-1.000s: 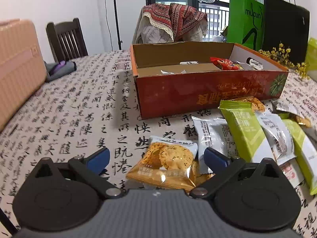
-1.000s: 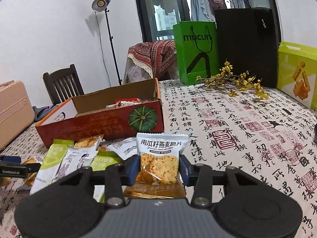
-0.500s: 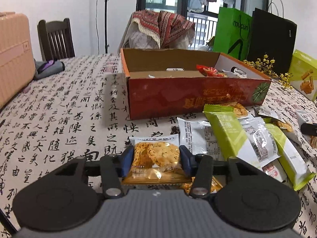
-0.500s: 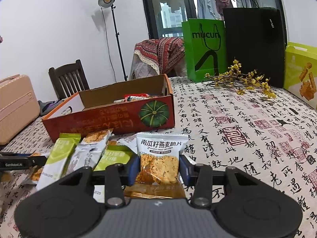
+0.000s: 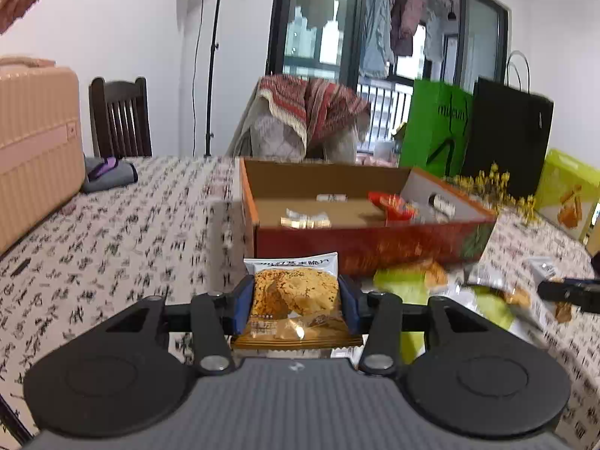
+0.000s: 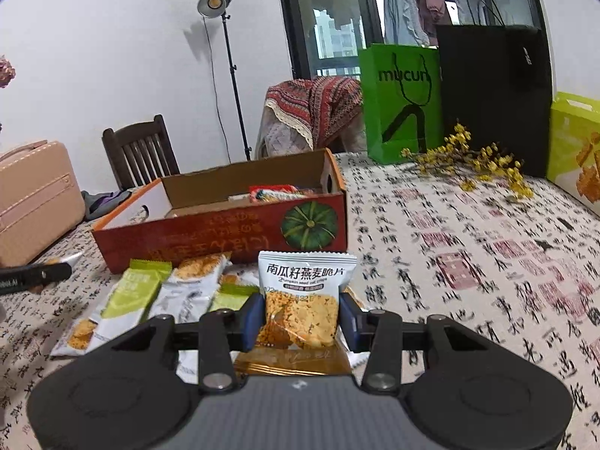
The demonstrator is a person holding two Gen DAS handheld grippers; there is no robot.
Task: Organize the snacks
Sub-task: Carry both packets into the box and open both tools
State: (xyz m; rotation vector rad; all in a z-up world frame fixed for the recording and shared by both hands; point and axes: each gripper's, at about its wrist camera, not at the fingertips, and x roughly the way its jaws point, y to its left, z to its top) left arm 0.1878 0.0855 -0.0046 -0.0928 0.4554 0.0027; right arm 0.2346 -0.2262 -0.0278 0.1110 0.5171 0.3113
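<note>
two grippers, each clamped on one orange crisp packet: the left gripper (image 5: 296, 302) pinches its packet (image 5: 296, 296) between blue pads (image 5: 240, 305), held up off the tablecloth (image 5: 131, 232); the right gripper (image 6: 298, 315) squeezes a like packet (image 6: 303, 300) with a white top band of printed characters, readable only in the right view. just beyond the right gripper lies the loose pile of snack packets (image 6: 157, 292) on the cloth, at least three green-and-white ones and a few orange ones; the exact count is unclear where they overlap. the left view shows the same pile (image 5: 431, 285) blurred, off to the right, and the tip of the right gripper over it. behind the pile stands one open red cardboard box (image 6: 225, 232) with a green pumpkin printed on its front; it holds a few packets, a red one (image 5: 392, 202) and a pale one (image 5: 305, 219) plain in the left view, only partly seen from the right. further back: one sprig of yellow flowers (image 6: 472, 161), one green bag (image 6: 401, 101), one black bag (image 6: 495, 93), one yellow-green bag (image 6: 573, 142). at the far edge, one pink suitcase (image 5: 33, 142), one dark wooden chair (image 5: 120, 116), one draped patterned cloth (image 5: 311, 108) and one lamp stand (image 6: 225, 67).
</note>
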